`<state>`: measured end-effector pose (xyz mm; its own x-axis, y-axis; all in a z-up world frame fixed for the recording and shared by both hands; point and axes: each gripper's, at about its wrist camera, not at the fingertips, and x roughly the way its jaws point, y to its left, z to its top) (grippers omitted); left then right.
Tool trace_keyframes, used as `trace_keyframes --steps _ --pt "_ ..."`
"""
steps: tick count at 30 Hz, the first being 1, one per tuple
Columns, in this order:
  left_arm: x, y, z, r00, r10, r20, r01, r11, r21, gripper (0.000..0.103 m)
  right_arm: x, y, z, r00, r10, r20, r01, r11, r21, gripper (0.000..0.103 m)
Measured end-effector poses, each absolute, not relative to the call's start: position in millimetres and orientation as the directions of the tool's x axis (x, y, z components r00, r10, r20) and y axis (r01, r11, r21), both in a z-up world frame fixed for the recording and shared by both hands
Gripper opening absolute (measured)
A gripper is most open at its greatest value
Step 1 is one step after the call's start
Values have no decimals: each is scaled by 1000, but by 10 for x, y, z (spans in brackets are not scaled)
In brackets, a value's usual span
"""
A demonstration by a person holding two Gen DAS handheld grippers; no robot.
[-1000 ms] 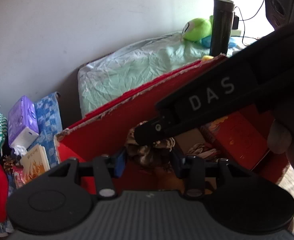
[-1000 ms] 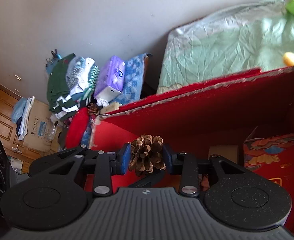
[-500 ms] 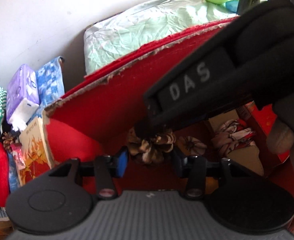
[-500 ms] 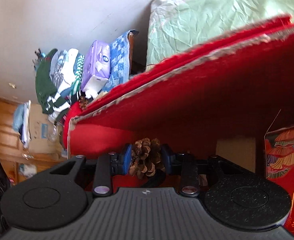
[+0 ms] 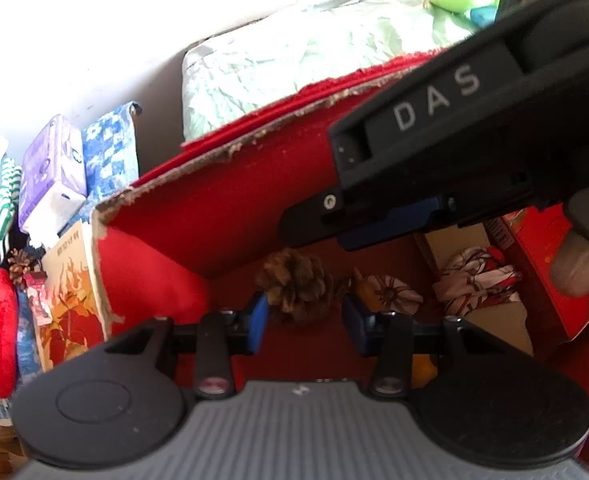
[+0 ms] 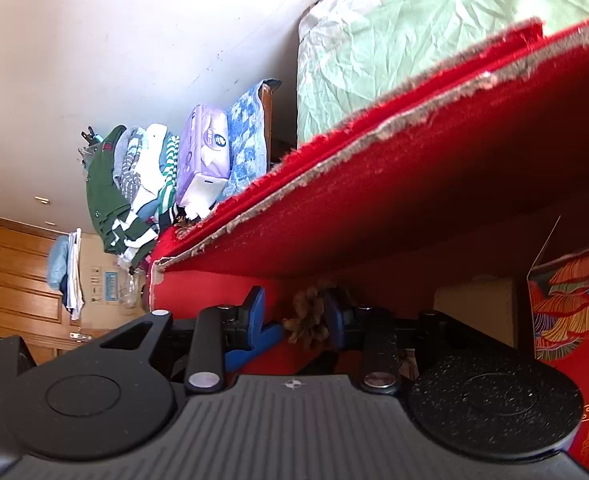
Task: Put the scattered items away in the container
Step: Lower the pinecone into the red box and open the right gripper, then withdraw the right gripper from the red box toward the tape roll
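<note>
The container is a red cardboard box [image 5: 222,204] with torn edges; it also shows in the right wrist view [image 6: 414,184]. My left gripper [image 5: 304,322] is open over the box, and a brown pine cone [image 5: 294,282] lies loose on the box floor just beyond its blue pads. My right gripper [image 6: 292,314] is open inside the box; a pine cone [image 6: 308,318] sits between its pads, leaning on the right pad. The right gripper's black body [image 5: 474,140] crosses the left wrist view above the box.
Inside the box are a patterned cloth bundle [image 5: 474,280], a small round fabric item [image 5: 390,292] and a red printed carton [image 6: 574,320]. Outside at left are a flame-printed book [image 5: 70,296], a purple tissue pack [image 6: 204,152], another pine cone [image 5: 20,264] and piled clothes [image 6: 122,188]. A green-covered bed [image 6: 394,48] lies behind.
Both grippers moved down into the box and opened. The pine cone left the left gripper's pads and now rests on the box floor. The right gripper's pads spread away from its pine cone.
</note>
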<state>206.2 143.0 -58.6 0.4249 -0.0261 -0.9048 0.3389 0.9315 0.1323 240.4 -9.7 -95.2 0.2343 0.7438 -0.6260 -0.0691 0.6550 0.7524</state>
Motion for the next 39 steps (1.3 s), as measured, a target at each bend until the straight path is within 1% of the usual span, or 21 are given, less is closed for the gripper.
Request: trace_keyframes --steps 8,13,18,22,28,30,32,34,37,39 --pt "2026 1448 -570 436 -27 -899 334 933 134 49 2377 -75 -877 302 692 -655 -112 708 697 37" --pt "1993 1457 -546 456 -29 -890 327 935 137 49 2301 -103 -761 385 690 -613 -178 707 684 37" --pt "1962 1464 -527 471 -26 -882 323 935 145 49 2122 -189 -550 498 642 -582 -187 735 651 37" --pt "1932 1474 -506 486 -30 -873 323 935 148 49 1815 -310 -287 580 597 -554 -220 770 599 37" --pt "1832 1462 -445 537 -32 -843 321 932 169 50 1228 -584 -86 693 470 -546 -222 860 460 37" --pt "1858 1535 -404 566 -54 -823 318 935 157 50 1067 -714 -82 716 434 -547 -201 878 434 38" --pt "1888 1543 -341 611 -98 -785 323 937 134 54 940 -862 -100 727 415 -547 -174 882 439 39" --pt "1748 1488 -235 663 -150 -734 330 938 106 59 835 -999 -118 730 410 -546 -150 876 458 39" --pt "1641 1590 -94 721 -182 -669 313 946 80 60 696 -1172 -151 731 404 -550 -124 871 475 40" --pt "1508 1514 136 746 -203 -634 298 953 45 60 597 -1268 -184 727 407 -553 -115 866 486 41"
